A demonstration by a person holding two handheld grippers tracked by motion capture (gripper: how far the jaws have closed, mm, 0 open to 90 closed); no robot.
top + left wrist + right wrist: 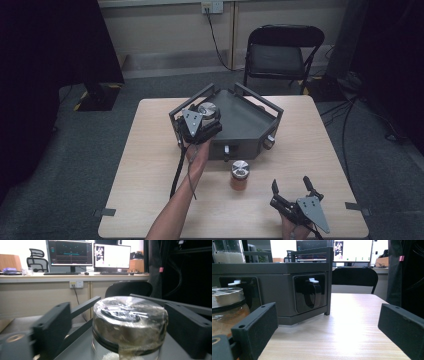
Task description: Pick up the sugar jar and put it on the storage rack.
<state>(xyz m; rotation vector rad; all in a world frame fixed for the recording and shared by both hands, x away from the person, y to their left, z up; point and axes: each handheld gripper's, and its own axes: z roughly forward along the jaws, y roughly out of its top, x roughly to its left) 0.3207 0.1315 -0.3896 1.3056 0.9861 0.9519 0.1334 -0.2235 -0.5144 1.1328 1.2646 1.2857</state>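
Jars are what the work turns on, and there are two. One, a clear jar with a silver lid [207, 109], stands inside the dark grey tray [250, 122] at its left rear corner; in the left gripper view its lid [130, 312] sits between the two black jaws, with white grains visible through the glass below. The left tongs [199, 127] reach over the tray's near wall at that jar. Their jaws stand wide on either side of the lid with gaps showing, so they do not look clamped on it.

A second jar with brownish contents [239, 175] stands on the wooden surface [150, 165] just in front of the tray, apart from both hands. The right tongs [292, 192] rest near the front right of the surface, jaws spread wide and holding nothing; in the right gripper view the brown jar [227, 307] sits to the left, beyond the left jaw.

My judgement is that the job is about half done: one jar is in the tray, the other is left outside on the surface and still to be handled.

No brand or label can be read on either jar or on the tray. Screens show in the background, their writing too small to make out.
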